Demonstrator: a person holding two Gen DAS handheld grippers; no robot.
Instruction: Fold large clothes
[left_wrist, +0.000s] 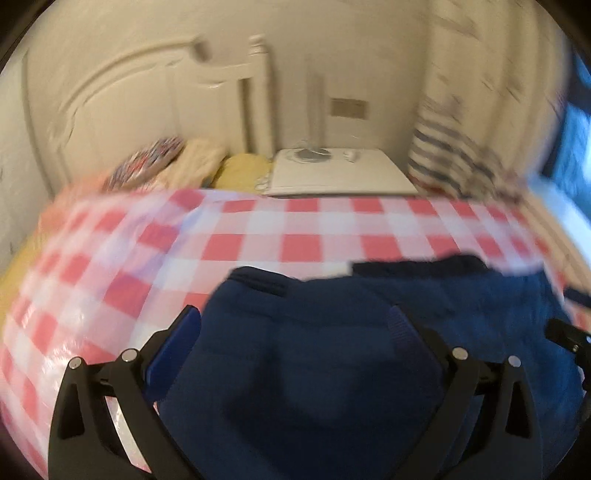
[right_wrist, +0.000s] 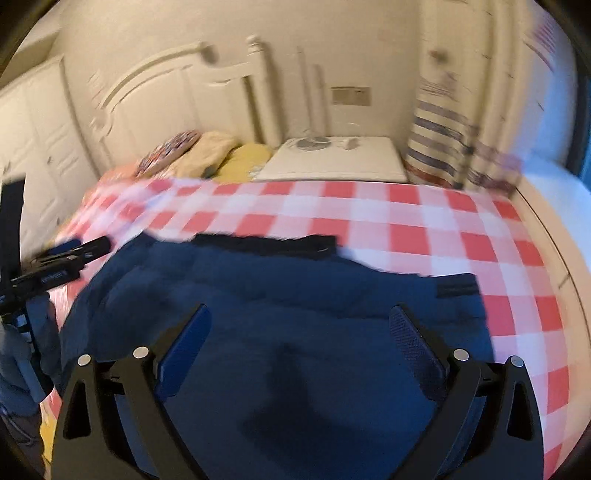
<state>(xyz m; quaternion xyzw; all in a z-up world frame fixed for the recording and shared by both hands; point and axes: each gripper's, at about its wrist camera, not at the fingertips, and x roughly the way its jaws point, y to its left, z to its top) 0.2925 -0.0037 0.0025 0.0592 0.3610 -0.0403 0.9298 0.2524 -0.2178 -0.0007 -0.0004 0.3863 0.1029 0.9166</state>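
Cream bedroom wall (right_wrist: 147, 33) behind, with carved white headboard (right_wrist: 177, 85) against it. Below, bed under red-and-white checked cover (right_wrist: 406, 221), filling most of both views. On the near part of this cover, large navy garment (right_wrist: 295, 314), spread flat, with a darker black band (right_wrist: 266, 245) along its far edge; well short of the pillows. At the far right, striped curtain (right_wrist: 436, 147) hanging beside a white bedside cabinet (right_wrist: 332, 158). Near the headboard, yellow pillow (right_wrist: 251, 158), cream pillow (right_wrist: 207, 151) and patterned cushion (right_wrist: 170, 149) in a row, touching each other. Above the garment, right hand-held gripper (right_wrist: 297, 328) with blue pads spread wide, pinching nothing. Likewise left hand-held gripper (left_wrist: 295, 328), fingers wide apart over the navy cloth, nothing between them. Whether the fingertips touch the cloth, cannot tell, because of blur. On the cabinet top, small round grey object (right_wrist: 314, 142), too blurred to name.
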